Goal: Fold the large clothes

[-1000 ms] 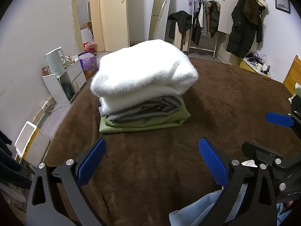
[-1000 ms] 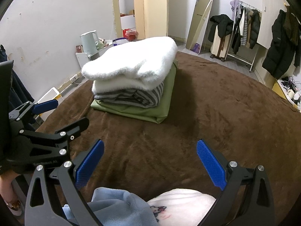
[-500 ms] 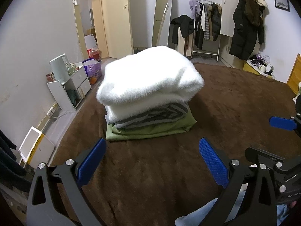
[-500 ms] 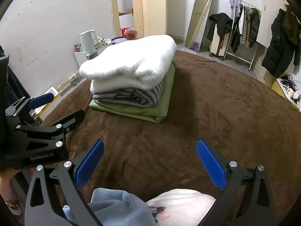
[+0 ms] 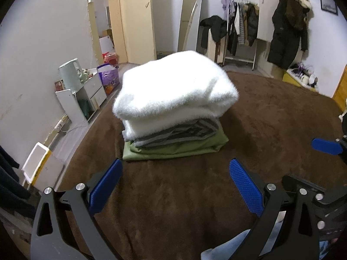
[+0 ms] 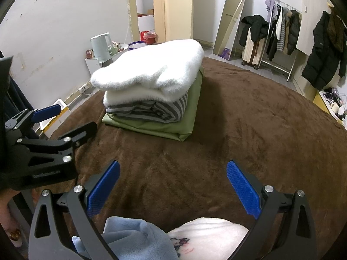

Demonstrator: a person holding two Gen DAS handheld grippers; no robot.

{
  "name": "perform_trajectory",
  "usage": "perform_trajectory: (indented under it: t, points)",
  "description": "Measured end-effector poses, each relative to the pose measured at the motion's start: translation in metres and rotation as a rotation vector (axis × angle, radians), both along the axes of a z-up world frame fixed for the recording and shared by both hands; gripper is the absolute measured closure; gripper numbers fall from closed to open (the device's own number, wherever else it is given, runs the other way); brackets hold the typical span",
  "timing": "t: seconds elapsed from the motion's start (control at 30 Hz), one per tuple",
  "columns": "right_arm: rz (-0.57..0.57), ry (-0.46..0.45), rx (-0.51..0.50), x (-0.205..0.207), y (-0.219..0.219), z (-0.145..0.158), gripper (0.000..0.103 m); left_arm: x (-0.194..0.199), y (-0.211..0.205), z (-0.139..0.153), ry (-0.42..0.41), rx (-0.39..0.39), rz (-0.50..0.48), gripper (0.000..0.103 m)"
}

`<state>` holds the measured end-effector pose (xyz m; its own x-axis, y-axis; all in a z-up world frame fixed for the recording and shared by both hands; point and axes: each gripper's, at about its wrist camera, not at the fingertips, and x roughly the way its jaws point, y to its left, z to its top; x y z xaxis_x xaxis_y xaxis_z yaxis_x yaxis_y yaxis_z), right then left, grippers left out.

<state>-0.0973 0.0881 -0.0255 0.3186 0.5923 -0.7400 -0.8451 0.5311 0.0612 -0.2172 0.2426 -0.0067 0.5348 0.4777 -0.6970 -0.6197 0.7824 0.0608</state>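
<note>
A stack of folded clothes [image 5: 173,108] sits on the brown bed cover [image 5: 271,119]: a fluffy white garment [image 6: 151,73] on top, a grey striped one [image 6: 156,110] under it, a green one [image 6: 173,125] at the bottom. My left gripper [image 5: 175,186] is open and empty, short of the stack. My right gripper [image 6: 173,188] is open and empty, also short of it. A light blue garment [image 6: 134,238] and a white printed one [image 6: 208,236] lie under the right gripper. The left gripper shows at the left of the right wrist view [image 6: 63,119].
A white shelf unit with a kettle [image 5: 71,73] stands by the left wall. A mirror [image 5: 190,19], a clothes rack [image 5: 240,32] and a hanging black coat [image 5: 286,34] line the far wall. The bed's left edge [image 5: 86,140] drops to the floor.
Both grippers have tilted a little; the stack sits slightly lower and nearer in the left wrist view. Both stay open and empty.
</note>
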Motion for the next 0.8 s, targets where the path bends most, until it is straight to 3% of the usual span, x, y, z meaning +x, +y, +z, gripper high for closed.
perform_trajectory:
  t: [0.17,0.3,0.8]
  points:
    - [0.0,0.0,-0.002,0.001,-0.001,0.0,0.006,0.005,-0.006,-0.002,0.049,0.062,0.026,0.006]
    - [-0.001,0.002,-0.004,0.002,-0.003,-0.002,0.006,0.003,-0.016,0.001,0.036,0.137,-0.01,0.006]
    - [0.001,0.002,-0.006,0.004,-0.006,-0.003,0.006,-0.001,-0.019,0.007,0.002,0.1,-0.031,0.007]
